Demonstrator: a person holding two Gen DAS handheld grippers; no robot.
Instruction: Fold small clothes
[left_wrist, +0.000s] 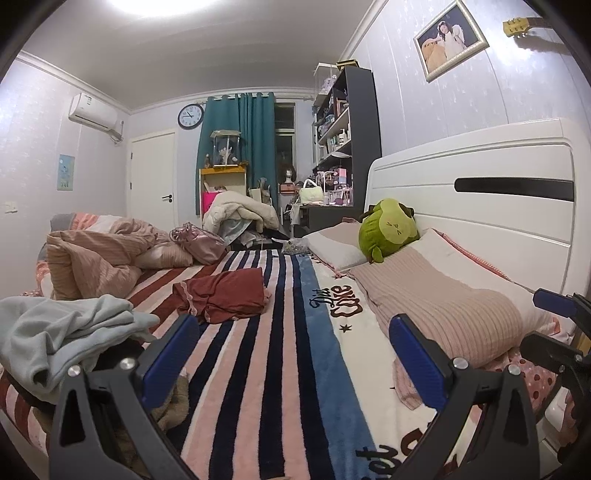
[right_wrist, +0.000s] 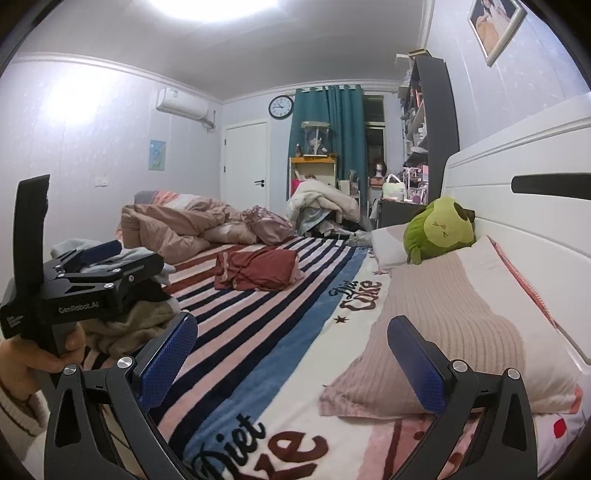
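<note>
A folded dark red garment (left_wrist: 225, 295) lies on the striped blanket (left_wrist: 273, 369) mid-bed; it also shows in the right wrist view (right_wrist: 258, 271). A pale blue-grey garment (left_wrist: 62, 332) lies crumpled at the bed's left edge, over a tan cloth (left_wrist: 173, 402). My left gripper (left_wrist: 291, 354) is open and empty, held above the blanket near the front. My right gripper (right_wrist: 291, 354) is open and empty over the blanket beside the pillow. The left gripper also shows from the side in the right wrist view (right_wrist: 92, 258), above the tan cloth (right_wrist: 129, 328).
A pink knit-covered pillow (left_wrist: 443, 306) and a green plush toy (left_wrist: 388, 229) lie along the white headboard (left_wrist: 480, 184) on the right. A rumpled pink duvet (left_wrist: 99, 254) and a shiny pink bag (left_wrist: 199, 243) sit at the far end of the bed.
</note>
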